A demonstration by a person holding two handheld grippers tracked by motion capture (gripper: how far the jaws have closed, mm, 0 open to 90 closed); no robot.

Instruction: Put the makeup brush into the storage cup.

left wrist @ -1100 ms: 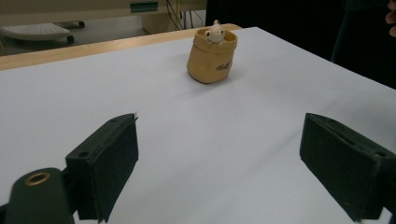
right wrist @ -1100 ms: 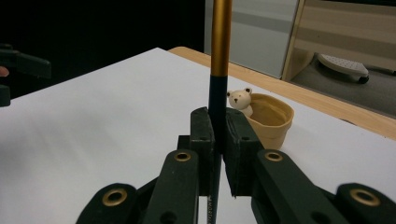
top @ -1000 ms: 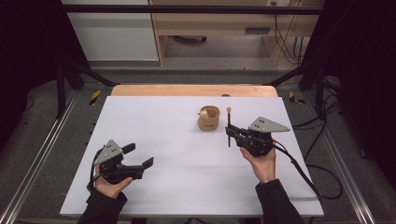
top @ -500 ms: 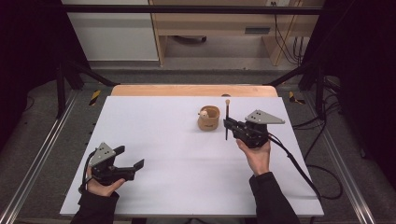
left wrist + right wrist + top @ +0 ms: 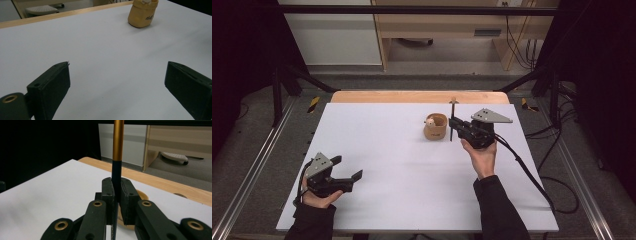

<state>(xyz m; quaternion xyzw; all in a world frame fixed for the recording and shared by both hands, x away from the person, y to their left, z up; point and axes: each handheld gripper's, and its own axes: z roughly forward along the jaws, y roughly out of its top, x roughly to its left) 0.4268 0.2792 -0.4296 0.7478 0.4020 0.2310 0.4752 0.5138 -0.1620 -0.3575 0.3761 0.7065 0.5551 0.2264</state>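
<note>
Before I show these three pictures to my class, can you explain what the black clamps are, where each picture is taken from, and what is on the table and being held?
No machine works here: a person holds a black two-jaw claw in each hand. One picture looks down from above the white table. The other two come from cameras riding on each claw, looking along its jaws. The left claw is open and holds nothing, low over the table near the person. The right claw is shut on a thin stick, black below and gold above, held upright. Beside it on the table stands a small tan cup with something pale inside; I cannot tell what.
</note>
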